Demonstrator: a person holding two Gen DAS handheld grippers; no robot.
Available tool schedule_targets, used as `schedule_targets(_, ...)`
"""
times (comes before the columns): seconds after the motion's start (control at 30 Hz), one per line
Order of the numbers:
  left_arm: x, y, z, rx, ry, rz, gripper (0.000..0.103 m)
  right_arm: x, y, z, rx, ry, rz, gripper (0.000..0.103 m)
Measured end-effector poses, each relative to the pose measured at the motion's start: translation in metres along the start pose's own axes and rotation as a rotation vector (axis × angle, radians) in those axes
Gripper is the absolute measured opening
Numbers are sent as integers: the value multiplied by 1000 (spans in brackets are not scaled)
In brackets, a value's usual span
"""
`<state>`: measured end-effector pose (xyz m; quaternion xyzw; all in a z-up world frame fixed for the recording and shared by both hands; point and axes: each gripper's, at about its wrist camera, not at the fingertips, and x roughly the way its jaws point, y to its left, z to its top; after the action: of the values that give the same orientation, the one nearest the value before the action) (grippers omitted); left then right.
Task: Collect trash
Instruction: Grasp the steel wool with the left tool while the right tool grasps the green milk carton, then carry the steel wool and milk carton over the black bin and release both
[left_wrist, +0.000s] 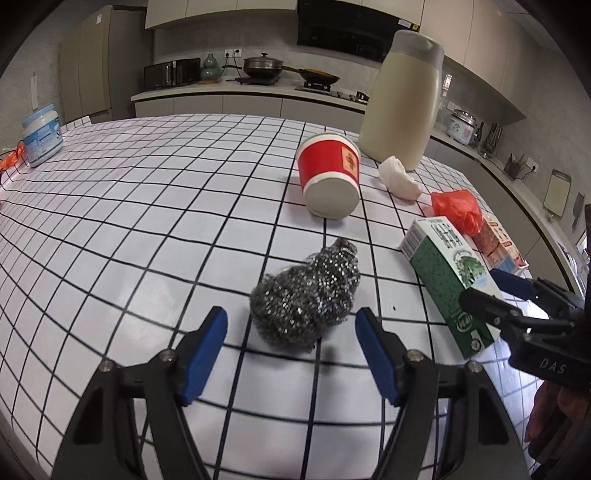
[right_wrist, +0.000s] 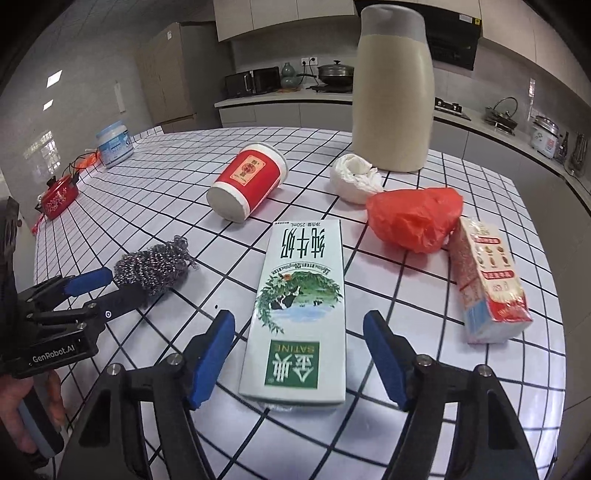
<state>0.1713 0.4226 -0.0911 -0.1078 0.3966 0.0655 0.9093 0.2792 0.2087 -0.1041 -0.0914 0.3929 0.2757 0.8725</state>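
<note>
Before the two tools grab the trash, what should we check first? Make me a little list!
1. Left tool open around the steel scrubber: ok, pads not touching it.
2. Right tool open around the green milk carton: ok, carton lies flat between its pads.
3. Tools clear of each other: ok, apart.
4. Red paper cup empty: cannot tell, it lies on its side, base toward us.
5. Somewhere to put the trash: cannot tell, no bin in view.

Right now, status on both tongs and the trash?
Left tongs open, astride scourer. Right tongs open, astride milk carton, no contact. Cup, tissue, red bag behind, path clear.
</note>
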Motion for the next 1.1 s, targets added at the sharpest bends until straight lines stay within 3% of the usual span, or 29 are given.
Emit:
schedule_targets(0.13, 11, -1, 6, -9, 20, -12, 67, 21, -5, 7, 5, 39, 14, 66)
schedule_targets(0.27, 19, -1, 8, -15, 42, -39, 47, 29, -6, 12, -2, 50, 36, 57)
schedule_targets(0.33, 15, -2, 9, -12, 31, -41, 44, 28, -7, 13, -2, 46, 44, 56)
schedule_targets(0.8, -28, -11, 2, 9, -30, -98, 40, -18, -11, 6, 27, -29, 3, 55)
schedule_targets(1.1, -54, -45, -17, 87, -36, -160, 40, -80, -22, -32, 98, -72, -84, 55)
